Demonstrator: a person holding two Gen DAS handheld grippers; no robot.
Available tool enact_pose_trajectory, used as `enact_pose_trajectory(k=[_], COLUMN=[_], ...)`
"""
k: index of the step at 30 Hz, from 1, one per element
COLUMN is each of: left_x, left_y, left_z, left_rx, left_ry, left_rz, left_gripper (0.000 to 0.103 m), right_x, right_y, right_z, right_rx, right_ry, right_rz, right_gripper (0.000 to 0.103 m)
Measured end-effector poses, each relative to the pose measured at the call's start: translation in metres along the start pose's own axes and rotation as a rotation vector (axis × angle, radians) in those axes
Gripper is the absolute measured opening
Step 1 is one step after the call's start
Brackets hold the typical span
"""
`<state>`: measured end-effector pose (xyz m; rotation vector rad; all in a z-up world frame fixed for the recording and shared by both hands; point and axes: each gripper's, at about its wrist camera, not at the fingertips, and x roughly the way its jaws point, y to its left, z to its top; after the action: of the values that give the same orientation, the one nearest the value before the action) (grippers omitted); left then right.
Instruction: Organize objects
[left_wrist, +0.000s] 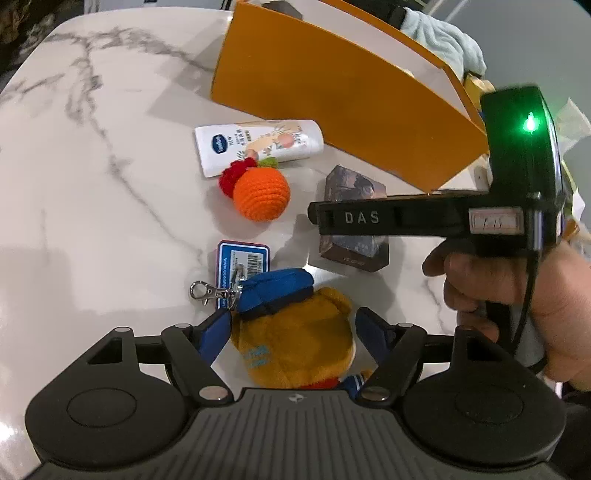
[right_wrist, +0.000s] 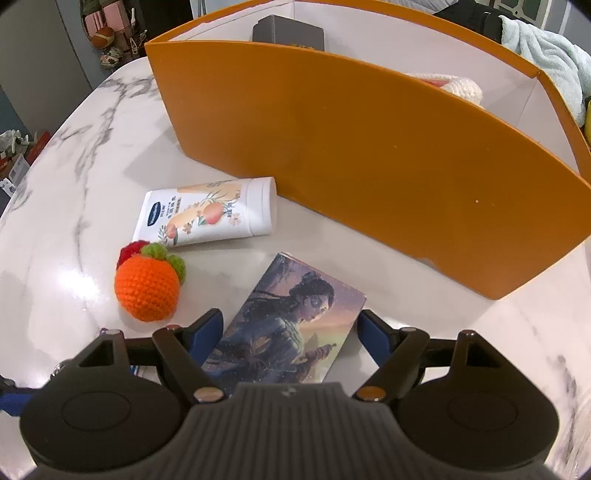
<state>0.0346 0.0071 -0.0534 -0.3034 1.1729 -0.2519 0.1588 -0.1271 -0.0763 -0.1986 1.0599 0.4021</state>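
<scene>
Though hidden elsewhere, plush bear (left_wrist: 295, 332) between tongs (left_wrist: 295, 325)

On the white marble bench (right_wrist: 55, 206): tall orange cardboard box (right_wrist: 369, 155) at the back, white lotion tube (right_wrist: 207, 214) lying just before it, orange crocheted ball (right_wrist: 147, 291) nearer, illustrated picture box (right_wrist: 288, 321) to its right, between blue-padded fingers (right_wrist: 207, 328).

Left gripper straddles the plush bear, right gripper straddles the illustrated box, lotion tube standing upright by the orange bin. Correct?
Not quite. The lotion tube lies on its side beside the orange bin, as the right wrist view shows. The rest holds: the left gripper straddles the plush bear, and the right gripper straddles the illustrated box.
</scene>
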Motion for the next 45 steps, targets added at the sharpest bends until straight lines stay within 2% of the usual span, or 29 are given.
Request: enact_pose_trajectory(k=[4,12,15,17,21,23,26,32,38,45], left_x=[0.002,0.013,0.014,0.014,0.016,0.015,0.007,-0.008,-0.018,-0.023], left_y=[0.001,-0.009,-0.016,-0.018,-0.022,-0.021,-0.018,-0.003,0.000,0.002], left_z=[-0.004,-0.025,-0.029,-0.028,-0.027,-0.026,-0.020,-0.011,-0.004,-0.003], left_rx=[-0.030,0.044,0.111,0.129,0.192,0.185,0.174,0.135,0.141,0.136], left_ry=[0.091,0.119,0.094,0.093,0.090,0.094,0.066,0.013,-0.020,-0.027], left_rz=[-0.003,0.025,0.053,0.042,0.057,0.054,0.072,0.096,0.113,0.114], left_gripper=[0.087,0.088,0.087,0.076,0.070,0.067,0.066,0.066,0.066,0.066], right_x=[0.000,0.001,0.000,0.000,-0.001,-0.002,-0.006,-0.013,-0.025,-0.036], right_y=[0.001,0.005,0.007,0.007,0.005,0.004,0.002,0.004,0.012,0.017], right_z=[0.000,-0.001,-0.002,-0.002,-0.003,-0.003,-0.002,-0.004,-0.001,0.003], right_rx=[-0.014,-0.043,-0.062,-0.067,-0.079,-0.085,-0.087,-0.125,-0.173,-0.207], right_ry=[0.004,0.006,0.006,0.007,0.006,0.002,0.003,-0.019,-0.064,-0.109], right_rz=[-0.005,-0.012,-0.016,-0.011,-0.004,-0.001,0.017,0.024,0.022,0.017], right_gripper=[0.081,0.081,0.080,0.079,0.077,0.070,0.065,0.064,0.063,0.062])
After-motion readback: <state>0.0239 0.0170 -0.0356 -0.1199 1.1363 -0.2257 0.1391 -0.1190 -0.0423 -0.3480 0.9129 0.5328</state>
